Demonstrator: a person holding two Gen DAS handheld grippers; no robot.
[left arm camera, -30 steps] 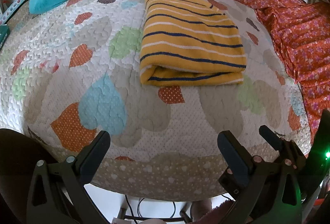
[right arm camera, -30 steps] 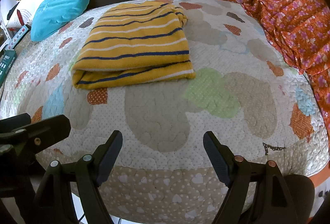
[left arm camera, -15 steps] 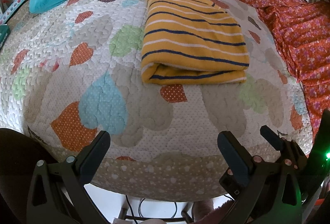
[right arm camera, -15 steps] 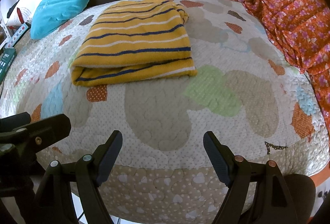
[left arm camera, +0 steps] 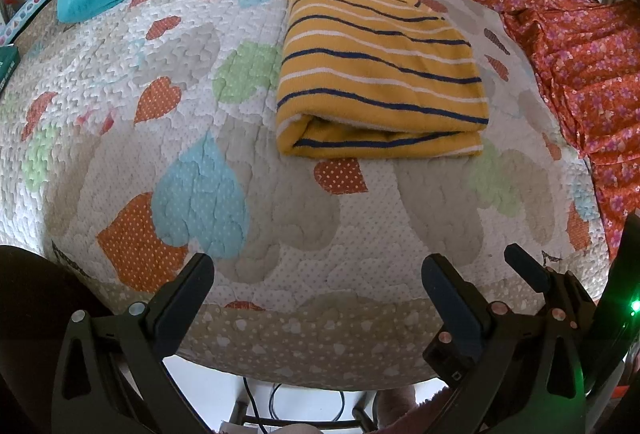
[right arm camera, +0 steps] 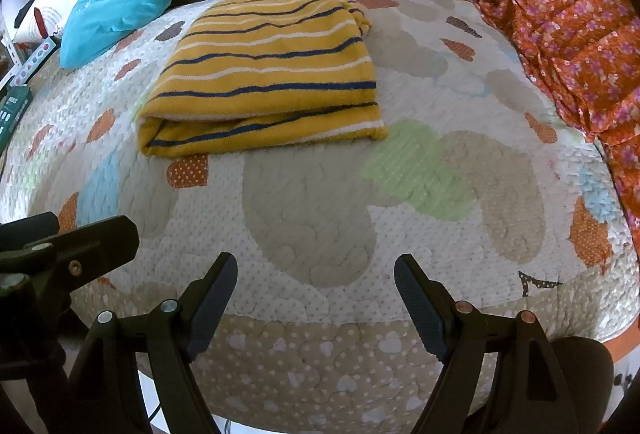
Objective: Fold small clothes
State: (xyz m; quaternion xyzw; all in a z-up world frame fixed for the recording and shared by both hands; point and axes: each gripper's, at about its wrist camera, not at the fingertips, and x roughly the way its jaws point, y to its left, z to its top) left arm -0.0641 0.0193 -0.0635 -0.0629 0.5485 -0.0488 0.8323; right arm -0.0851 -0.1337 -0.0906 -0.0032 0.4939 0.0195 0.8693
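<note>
The heart-patterned quilted pad (left arm camera: 240, 234) covers the worktop. Nothing on it has shifted over the last second, which suggests the fold is finished and this is a pause. The orange floral cloth (right arm camera: 540, 14) crowds its 2 o'clock edge; from 3 round to 9 o'clock it lies bare. The folded mustard knit garment with navy and white stripes (left arm camera: 376, 74) rests at 12 o'clock. The left claw (left arm camera: 318, 286) and right claw (right arm camera: 316, 284) hang empty at 6 o'clock, fingers apart.

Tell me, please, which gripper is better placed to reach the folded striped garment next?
Probably the left gripper: in its view the folded yellow striped garment lies nearly straight ahead. In the right gripper's view it sits off to the left. Both are open, empty, and short of it above the heart-patterned quilt.
</note>
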